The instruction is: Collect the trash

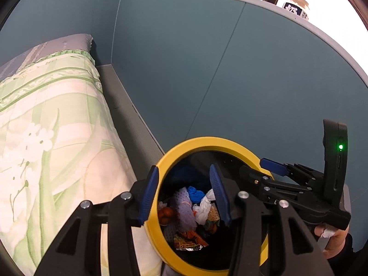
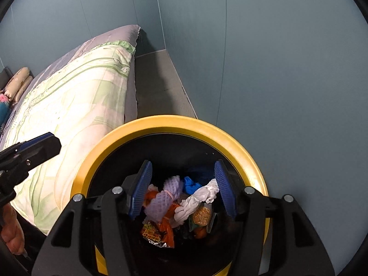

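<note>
A black bin with a yellow rim (image 1: 207, 141) (image 2: 174, 123) stands on the floor beside the bed. Inside lie a white crumpled tissue (image 2: 197, 200) (image 1: 203, 207), a purple foam net (image 2: 165, 195) (image 1: 184, 207), a blue scrap (image 2: 191, 185), an orange snack wrapper (image 2: 158, 232) (image 1: 188, 243) and other litter. My left gripper (image 1: 184, 184) hangs over the bin's left side, open, nothing between its blue pads. My right gripper (image 2: 184, 179) hovers above the bin mouth, open and empty. In the left wrist view the right gripper (image 1: 260, 170) reaches in from the right; in the right wrist view the left gripper (image 2: 43, 142) shows at the left edge.
A bed with a green floral quilt (image 1: 46, 126) (image 2: 76, 105) runs along the left, touching the bin. A grey ledge (image 2: 156, 82) lies between bed and teal wall (image 1: 253, 80). A bottle (image 1: 296, 5) stands on the sill above. Pillows (image 2: 18, 82) lie far left. A hand (image 1: 333, 241) holds the right gripper.
</note>
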